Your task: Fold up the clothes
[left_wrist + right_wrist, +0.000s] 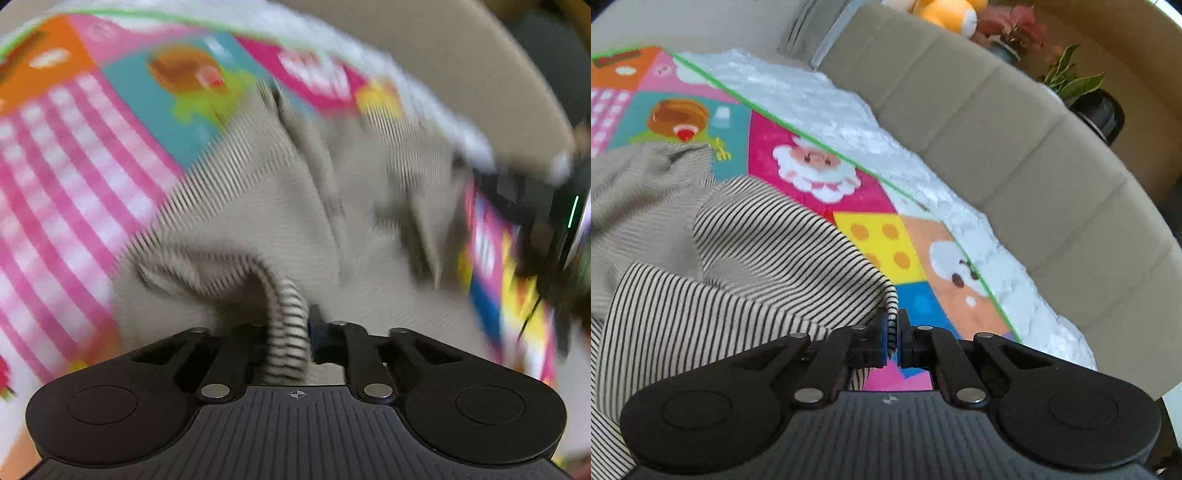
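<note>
Striped beige-and-black cloth, the garment point(288, 221), is seen blurred across the left wrist view, spread over the colourful play mat point(74, 155); a rolled fold of it is clamped in the left gripper point(290, 328) at six o'clock. In the right wrist view, the garment point(738, 258) is bunched from nine towards six o'clock, its edge pinched tight by the right gripper point(893, 332); a beige sofa point(1015, 155) is seen at two o'clock.
</note>
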Demonstrator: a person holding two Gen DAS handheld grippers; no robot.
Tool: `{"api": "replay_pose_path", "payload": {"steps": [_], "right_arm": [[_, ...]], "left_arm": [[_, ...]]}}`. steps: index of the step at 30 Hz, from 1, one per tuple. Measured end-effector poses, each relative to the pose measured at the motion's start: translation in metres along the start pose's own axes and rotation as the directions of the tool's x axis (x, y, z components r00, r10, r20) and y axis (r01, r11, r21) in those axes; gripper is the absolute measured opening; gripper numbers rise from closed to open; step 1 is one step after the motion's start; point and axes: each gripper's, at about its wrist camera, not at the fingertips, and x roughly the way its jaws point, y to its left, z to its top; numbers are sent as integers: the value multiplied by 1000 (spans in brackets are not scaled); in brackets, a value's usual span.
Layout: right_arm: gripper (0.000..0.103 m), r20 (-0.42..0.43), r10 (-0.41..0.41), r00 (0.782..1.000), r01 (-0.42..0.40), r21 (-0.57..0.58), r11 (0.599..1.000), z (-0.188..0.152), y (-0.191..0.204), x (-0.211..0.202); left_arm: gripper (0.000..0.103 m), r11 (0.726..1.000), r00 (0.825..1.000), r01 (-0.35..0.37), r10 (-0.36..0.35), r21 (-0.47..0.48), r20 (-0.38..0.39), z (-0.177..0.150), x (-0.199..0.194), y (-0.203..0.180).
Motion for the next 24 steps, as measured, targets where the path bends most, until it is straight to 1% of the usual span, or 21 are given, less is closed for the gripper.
{"api": "replay_pose_path", "payload": {"steps": [1, 2, 3, 4, 6, 8, 9, 10, 11, 12, 13, 15, 16, 18, 19, 21, 22, 23, 24], "right_arm": [[4, -6, -1, 1000, 1, -4, 1000, -2, -1, 2], [4, -13, -4, 1000, 4, -7, 1000, -3, -2, 3], [4, -17, -5, 1000, 5, -8, 1000, -5, -2, 5], [4, -22, -6, 1000, 6, -11, 1000, -7, -2, 7], [4, -24, -5, 1000, 5, -19, 1000, -11, -4, 6], [4, -19, 0, 1000, -1, -19, 1000, -13, -5, 3], [4, -16, 6, 1000, -6, -17, 1000, -12, -6, 3], [4, -8, 24, 1000, -24, -3, 1000, -9, -7, 3], [4, 4, 53, 999, -54, 22, 998, -6, -10, 1], [5, 18, 79, 997, -80, 50, 996, -2, -13, -2], [8, 34, 99, 995, -101, 80, 992, 2, -17, -6], [15, 67, 127, 990, -134, 131, 982, 14, -22, -13], [18, 84, 142, 986, -153, 147, 977, 20, -24, -16], [24, 108, 175, 979, -191, 161, 968, 32, -23, -19], [26, 114, 191, 975, -208, 162, 965, 37, -20, -18], [27, 111, 217, 970, -233, 158, 960, 39, -11, -15], [27, 106, 230, 967, -244, 154, 957, 39, -6, -12], [27, 100, 240, 965, -254, 150, 956, 38, -2, -10], [27, 93, 248, 964, -260, 144, 955, 36, 2, -8]], "left_arm": [[9, 999, 997, -26, 28, -30, 72, 14, -15, 11], [9, 997, 988, -49, 57, -62, 142, 28, -30, 23], [9, 993, 973, -70, 89, -95, 211, 43, -45, 34], [8, 988, 969, -64, 95, -141, 227, 46, -50, 45], [8, 970, 972, -31, 85, -241, 218, 46, -52, 67], [9, 941, 975, 1, 74, -339, 210, 45, -53, 89], [12, 922, 976, 17, 69, -387, 207, 44, -54, 100], [27, 900, 977, 32, 63, -434, 204, 44, -55, 111], [53, 876, 978, 47, 57, -479, 201, 44, -56, 122], [64, 850, 979, 62, 51, -523, 199, 43, -57, 133], [70, 821, 980, 76, 45, -566, 196, 43, -58, 144], [70, 755, 981, 103, 32, -647, 193, 42, -60, 167], [71, 742, 979, 107, 36, -662, 198, 40, -63, 170], [71, 731, 975, 109, 52, -674, 214, 35, -71, 171], [74, 725, 973, 110, 60, -680, 222, 32, -75, 171], [83, 711, 967, 132, 61, -690, 247, 31, -80, 171], [92, 704, 964, 144, 61, -696, 260, 31, -83, 172], [97, 703, 964, 162, 36, -693, 263, 31, -83, 173], [97, 704, 965, 183, 3, -687, 261, 31, -82, 175]]}}
